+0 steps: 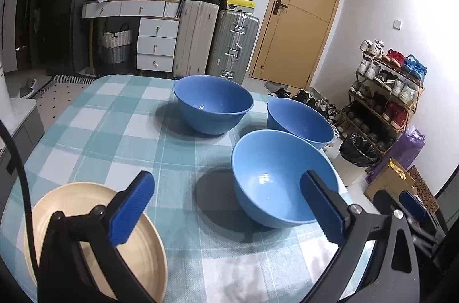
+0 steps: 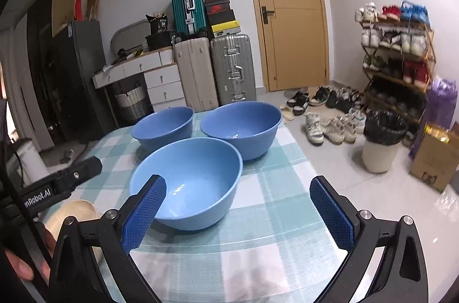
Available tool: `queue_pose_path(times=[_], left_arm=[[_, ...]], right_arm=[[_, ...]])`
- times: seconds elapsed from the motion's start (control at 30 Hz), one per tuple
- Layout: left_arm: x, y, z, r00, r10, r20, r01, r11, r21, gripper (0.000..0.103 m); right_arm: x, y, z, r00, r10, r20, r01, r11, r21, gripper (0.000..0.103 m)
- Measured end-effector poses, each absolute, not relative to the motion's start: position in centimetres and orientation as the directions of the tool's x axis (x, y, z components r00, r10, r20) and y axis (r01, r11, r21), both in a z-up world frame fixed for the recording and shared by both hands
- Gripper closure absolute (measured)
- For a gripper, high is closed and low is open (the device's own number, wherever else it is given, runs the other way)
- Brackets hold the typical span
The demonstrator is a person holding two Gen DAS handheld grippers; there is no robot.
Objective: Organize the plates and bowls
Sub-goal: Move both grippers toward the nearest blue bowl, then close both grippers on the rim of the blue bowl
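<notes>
Judging from the smooth gloss and thin walls, the three blue bowls are taken to be light, stiff plastic or melamine, slippery on the inside and unlikely to break if set down gently. The near bowl (image 1: 282, 179) is seen just ahead of the left tongs (image 1: 226, 205), slightly toward their right finger, and in the right wrist view it (image 2: 186, 182) lies just ahead of the right tongs (image 2: 238, 209), toward their left finger. The far-left bowl (image 1: 213, 103) and the far-right bowl (image 1: 299, 122) stand further ahead on the bench (image 1: 114, 130), near each other but apart. A beige plate (image 1: 94, 242) lies below and behind the left finger of the left tongs, close to the bench's near edge.

Both pairs of tongs are held wide apart, with nothing between the pads.

A hold on the rim is judged best: one pad inside the wall, one outside, pinched near the lip where the wall is steep. A hold across the whole bowl would probably be too wide for the opening. Because the walls are glossy, a firm pinch and a level lift are advised, or the bowl may swing or slide. The bowls look alike in size, so nesting should be easy. The plate, lying flat, would be harder to seize by its low edge.
</notes>
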State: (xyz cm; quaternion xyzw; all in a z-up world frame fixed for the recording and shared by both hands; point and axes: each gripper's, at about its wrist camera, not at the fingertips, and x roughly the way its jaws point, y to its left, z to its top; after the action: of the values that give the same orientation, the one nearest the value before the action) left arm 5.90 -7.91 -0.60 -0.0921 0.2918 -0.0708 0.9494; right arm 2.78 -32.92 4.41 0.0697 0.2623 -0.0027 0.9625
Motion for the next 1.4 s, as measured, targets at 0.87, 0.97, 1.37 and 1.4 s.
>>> queue_pose_path(times=[0.87,0.97,1.37,1.4], left_arm=[[13.1,-11.1,0.1,0.751,-0.142,-0.645,0.127,0.989,-0.071,0.001],[14.6,-11.4,-0.6,0.719,-0.141,-0.681,0.133,0.989,-0.064,0.001],[20.2,-11.2,-5.0,0.535,-0.176,-0.827,0.086,0.984,-0.153,0.005],[20.4,-11.3,-5.3,0.519,-0.185,-0.834,0.08,0.983,-0.168,0.009]], right_arm=[[6.6,-35.0,3.2,0.807,0.032,-0.59,0.137,0.961,0.24,0.002],[8.1,-35.0,3.4,0.8,0.037,-0.599,0.125,0.966,0.226,0.002],[18.1,-35.6,-1.4,0.566,0.124,-0.815,0.134,0.961,0.24,0.049],[18.6,-35.7,-1.6,0.557,0.125,-0.821,0.14,0.96,0.242,0.05]])
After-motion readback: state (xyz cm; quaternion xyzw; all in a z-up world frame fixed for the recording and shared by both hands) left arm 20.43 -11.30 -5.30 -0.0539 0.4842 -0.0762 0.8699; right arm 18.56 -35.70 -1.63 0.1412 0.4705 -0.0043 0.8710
